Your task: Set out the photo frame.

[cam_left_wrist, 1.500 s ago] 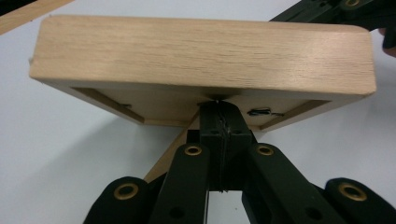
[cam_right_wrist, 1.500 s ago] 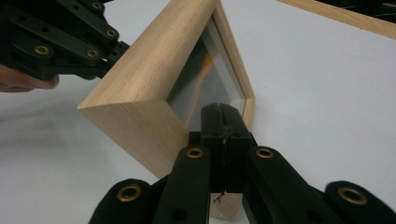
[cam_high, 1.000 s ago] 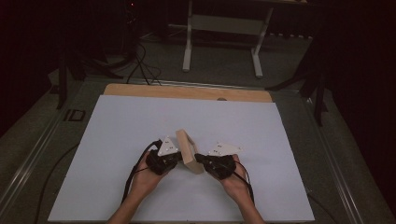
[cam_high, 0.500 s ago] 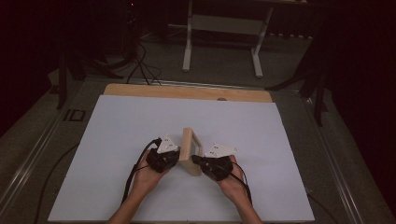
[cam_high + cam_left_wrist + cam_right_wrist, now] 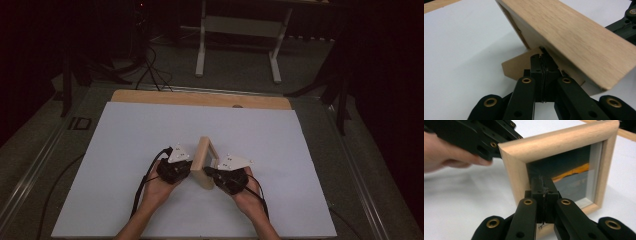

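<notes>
Left gripper: jaws together, tips against the back of the picture frame by its stand flap. Right gripper: jaws together, tips on the frame's glass front. The frame stands on edge between them, mid-sheet on the white board. Judged: standing it up seems nearly done; letting go remains.

Picture frame: light wood, visible grain, smooth matt finish, rounded front moulding; front pane glossy, looks like glass. Frame back and stand piece: same pale wood look, matt. Left gripper and right gripper: matt black plastic jaws, brass-coloured metal rivets. Top plate of right gripper: pale grey, flat, matt. Desk: white, smooth, matt sheet; far edge strip bare light wood.
</notes>
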Demonstrator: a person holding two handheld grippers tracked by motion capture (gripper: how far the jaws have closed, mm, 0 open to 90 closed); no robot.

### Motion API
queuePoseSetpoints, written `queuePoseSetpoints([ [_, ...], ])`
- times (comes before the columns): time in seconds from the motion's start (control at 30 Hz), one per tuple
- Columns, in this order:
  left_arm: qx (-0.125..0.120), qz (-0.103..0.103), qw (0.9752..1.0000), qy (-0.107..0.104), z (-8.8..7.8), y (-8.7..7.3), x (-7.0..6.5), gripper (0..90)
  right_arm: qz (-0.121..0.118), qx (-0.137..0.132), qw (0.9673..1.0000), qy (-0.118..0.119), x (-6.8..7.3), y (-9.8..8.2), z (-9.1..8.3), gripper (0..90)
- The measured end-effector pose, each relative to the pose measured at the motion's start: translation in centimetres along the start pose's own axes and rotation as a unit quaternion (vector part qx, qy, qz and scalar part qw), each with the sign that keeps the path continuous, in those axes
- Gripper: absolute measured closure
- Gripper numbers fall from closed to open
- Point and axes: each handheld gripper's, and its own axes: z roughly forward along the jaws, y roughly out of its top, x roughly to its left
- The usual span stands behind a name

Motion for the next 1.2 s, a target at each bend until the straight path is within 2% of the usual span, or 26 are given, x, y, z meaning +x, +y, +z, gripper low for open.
queuePoseSetpoints([
  [0.07,0.0,-0.003,1.0,0.006,-0.3,0.0,0.2,86.5,-0.006,0.001,1.0,-0.005,0.0,0.0,-0.2,87.9],
  [0.23,-0.008,-0.021,0.9995,0.022,-1.2,-0.2,0.9,82.8,0.001,-0.004,0.9999,-0.015,-0.4,0.0,-0.8,81.7],
  [0.37,-0.016,-0.034,0.999,0.023,-1.9,-0.1,1.3,77.8,0.005,-0.007,0.9997,-0.025,-0.6,-0.2,-1.2,74.6],
  [0.47,-0.023,-0.045,0.9986,0.016,-2.3,-0.1,1.4,75.3,0.006,-0.005,0.9995,-0.029,-0.8,-0.4,-1.4,70.7],
  [0.57,-0.029,-0.049,0.9984,0.009,-2.5,0.0,1.3,72.4,0.009,-0.003,0.9995,-0.03,-0.9,-0.6,-1.4,68.1],
  [0.6,-0.029,-0.048,0.9984,0.007,-2.5,0.0,1.3,68.2,0.012,-0.003,0.9995,-0.03,-1.0,-0.8,-1.5,66.7],
  [0.77,-0.033,-0.057,0.9978,0.006,-2.9,0.2,1.3,61.0,0.016,-0.009,0.9994,-0.029,-1.1,-0.8,-1.7,64.3],
  [0.93,-0.036,-0.064,0.9972,0.014,-3.4,0.3,1.5,55.5,0.02,-0.01,0.9993,-0.03,-1.3,-0.9,-2.0,62.3],
  [1.2,-0.051,-0.066,0.9961,0.027,-4.5,0.8,1.5,52.2,0.021,-0.009,0.9991,-0.035,-1.5,-1.0,-2.0,60.3],
])
